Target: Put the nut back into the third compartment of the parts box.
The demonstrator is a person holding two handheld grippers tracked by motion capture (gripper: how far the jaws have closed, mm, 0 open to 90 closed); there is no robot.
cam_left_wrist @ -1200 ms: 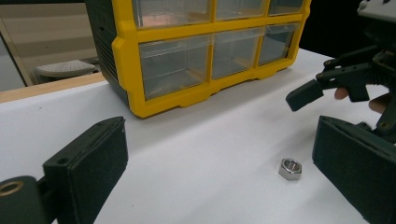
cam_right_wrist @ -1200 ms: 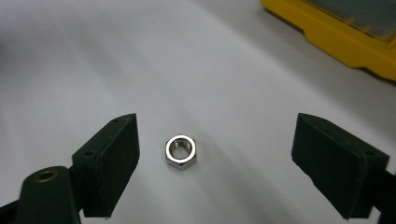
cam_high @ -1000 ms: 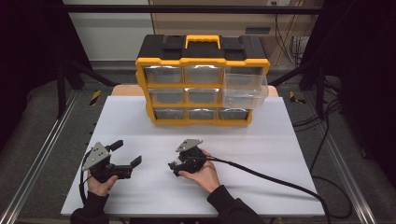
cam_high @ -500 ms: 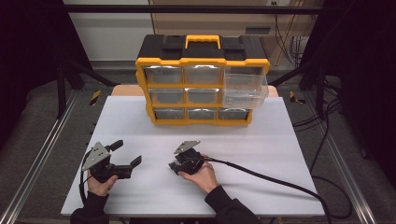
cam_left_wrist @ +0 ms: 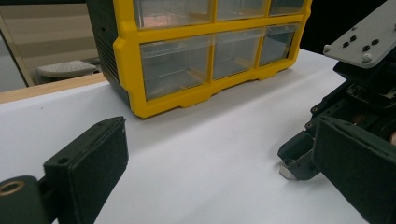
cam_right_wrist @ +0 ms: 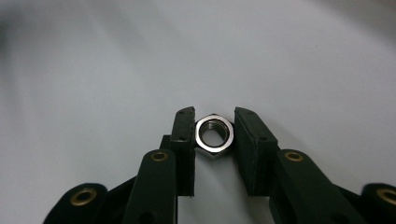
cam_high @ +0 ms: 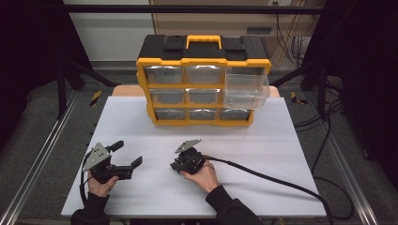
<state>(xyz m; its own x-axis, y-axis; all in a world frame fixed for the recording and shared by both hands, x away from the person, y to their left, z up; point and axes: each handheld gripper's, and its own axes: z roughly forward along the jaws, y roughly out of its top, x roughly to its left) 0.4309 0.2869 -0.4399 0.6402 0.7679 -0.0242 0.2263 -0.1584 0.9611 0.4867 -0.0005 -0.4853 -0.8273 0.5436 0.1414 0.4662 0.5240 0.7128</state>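
While pulled out, clear drawer (cam_high: 246, 89) seemingly bare

Bright mat, dark surrounds, bg blur.

Left gripper (cam_left_wrist: 224, 186) stood with jaws spread wide over the white desk (cam_left_wrist: 210, 154). Yellow drawer cabinet (cam_left_wrist: 196, 51) ahead. Right gripper (cam_left_wrist: 299, 161) at right, a metal nut (cam_left_wrist: 288, 171) at its tips.
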